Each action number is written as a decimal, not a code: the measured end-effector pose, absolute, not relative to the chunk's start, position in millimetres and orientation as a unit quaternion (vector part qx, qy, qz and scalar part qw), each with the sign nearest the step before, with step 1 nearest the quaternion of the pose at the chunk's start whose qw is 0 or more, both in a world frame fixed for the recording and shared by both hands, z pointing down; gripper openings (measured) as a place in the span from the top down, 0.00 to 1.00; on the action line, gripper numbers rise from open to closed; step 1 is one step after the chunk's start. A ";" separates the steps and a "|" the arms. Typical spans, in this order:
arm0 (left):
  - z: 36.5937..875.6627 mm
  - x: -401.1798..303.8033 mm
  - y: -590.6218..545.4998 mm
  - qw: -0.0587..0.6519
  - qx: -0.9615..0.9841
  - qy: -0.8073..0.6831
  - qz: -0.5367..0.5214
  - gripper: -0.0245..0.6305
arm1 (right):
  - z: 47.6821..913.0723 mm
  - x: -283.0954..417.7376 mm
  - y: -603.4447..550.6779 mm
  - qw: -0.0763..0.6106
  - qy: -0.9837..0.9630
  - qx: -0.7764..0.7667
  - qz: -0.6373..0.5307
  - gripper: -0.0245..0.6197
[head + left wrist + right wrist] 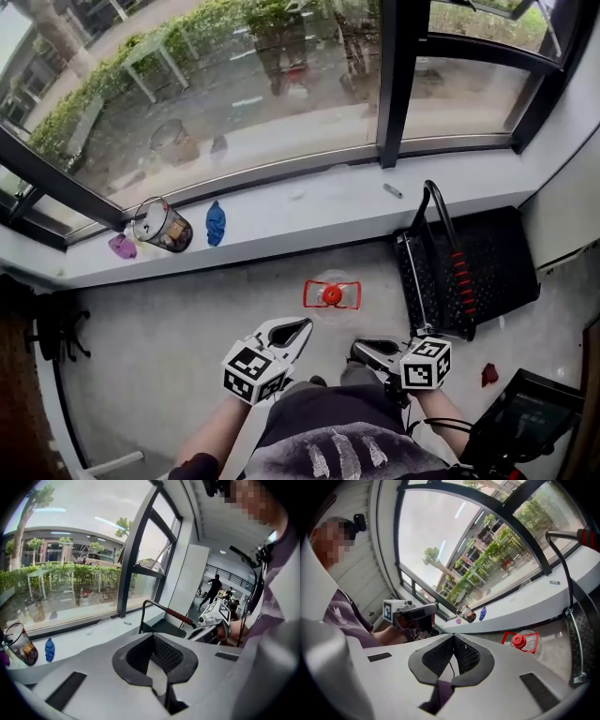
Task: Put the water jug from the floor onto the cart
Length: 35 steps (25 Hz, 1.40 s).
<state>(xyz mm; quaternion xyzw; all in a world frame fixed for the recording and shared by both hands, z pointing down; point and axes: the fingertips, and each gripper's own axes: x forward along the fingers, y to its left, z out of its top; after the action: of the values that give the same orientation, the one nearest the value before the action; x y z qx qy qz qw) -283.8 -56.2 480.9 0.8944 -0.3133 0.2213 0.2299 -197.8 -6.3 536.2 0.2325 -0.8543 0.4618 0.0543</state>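
The water jug (331, 295) is of clear plastic, with a red cap in the middle of its top and a red handle around the cap. It stands on the grey floor (178, 347) in front of the person, with the cap facing up. The cart (497, 253) is to the right of the jug, near it but not touching. It is a black flat platform with a black push handle (458, 275) that carries a red grip. Behind the jug runs a white window ledge (281, 217). On the ledge are a glass jar (161, 225), a blue thing (216, 223) and a purple thing (122, 246), all well apart from the jug. The left gripper (298, 330) and the right gripper (364, 351) are held low before the person's body, both apart from the jug. The jaws of each one are closed together, with nothing between them.
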 end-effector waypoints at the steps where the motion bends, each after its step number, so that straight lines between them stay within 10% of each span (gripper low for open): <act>1: 488.5 -284.2 -65.8 0.230 0.889 -0.323 0.230 0.97 | 546.2 -192.4 -15.0 0.072 -0.851 0.230 0.467 0.97; 21: 712.4 -344.7 -155.3 0.364 0.795 -0.350 0.338 0.97 | 734.6 -162.1 -102.2 0.243 -0.722 0.349 0.546 0.97; 25: 768.8 -342.6 -158.9 0.399 0.775 -0.309 0.380 0.95 | 769.6 -165.3 -113.6 0.262 -0.691 0.360 0.569 0.73; 27: 802.7 -337.5 -154.0 0.437 0.755 -0.277 0.404 0.36 | 788.0 -162.7 -116.2 0.291 -0.681 0.361 0.567 0.69; 35: 881.7 -342.0 -155.6 0.480 0.704 -0.275 0.445 0.32 | 847.1 -143.4 -114.1 0.392 -0.668 0.344 0.531 0.65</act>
<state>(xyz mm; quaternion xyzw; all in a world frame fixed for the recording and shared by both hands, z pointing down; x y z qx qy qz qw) -342.0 -155.6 881.7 0.7039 -0.2754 0.4449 0.4804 -143.4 -114.1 847.1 0.3440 -0.6681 0.5307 0.3920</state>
